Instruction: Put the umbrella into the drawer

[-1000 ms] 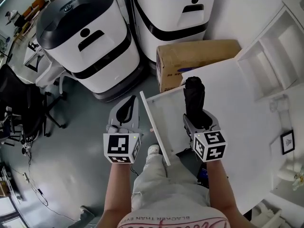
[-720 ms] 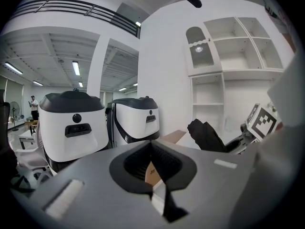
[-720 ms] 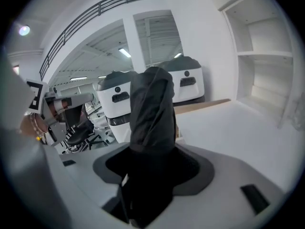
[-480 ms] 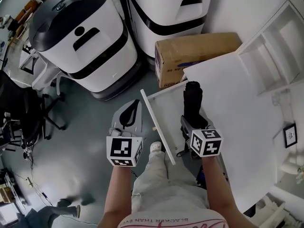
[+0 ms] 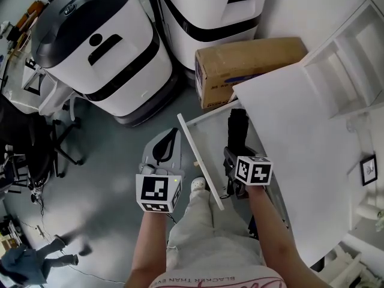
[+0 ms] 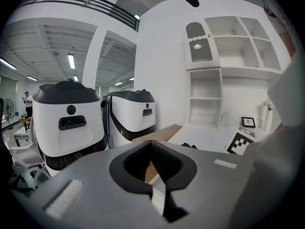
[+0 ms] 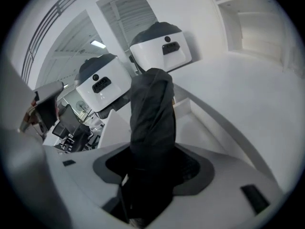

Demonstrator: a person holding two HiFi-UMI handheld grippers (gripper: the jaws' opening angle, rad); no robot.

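Observation:
A folded black umbrella (image 5: 238, 128) (image 7: 151, 104) is clamped in my right gripper (image 5: 236, 152) (image 7: 152, 163), which is shut on its lower part. The umbrella points away from me and hangs low inside the open white drawer (image 5: 207, 138), under the edge of the white table (image 5: 300, 119). The drawer's front panel (image 5: 201, 161) runs between my two grippers. My left gripper (image 5: 168, 135) (image 6: 151, 144) hovers left of that panel, over the floor, shut with nothing in it.
Two large white-and-black machines (image 5: 90, 47) (image 5: 210, 11) stand beyond the drawer, with a cardboard box (image 5: 252, 65) beside them. A white shelf unit (image 5: 354, 47) sits at the table's far right, and a small picture frame (image 5: 367, 170) nearer. A black office chair (image 5: 30, 137) is at the left.
My right gripper has sunk with the umbrella from above the drawer down into it and rolled a little. The left gripper has dropped slightly beside the drawer front.

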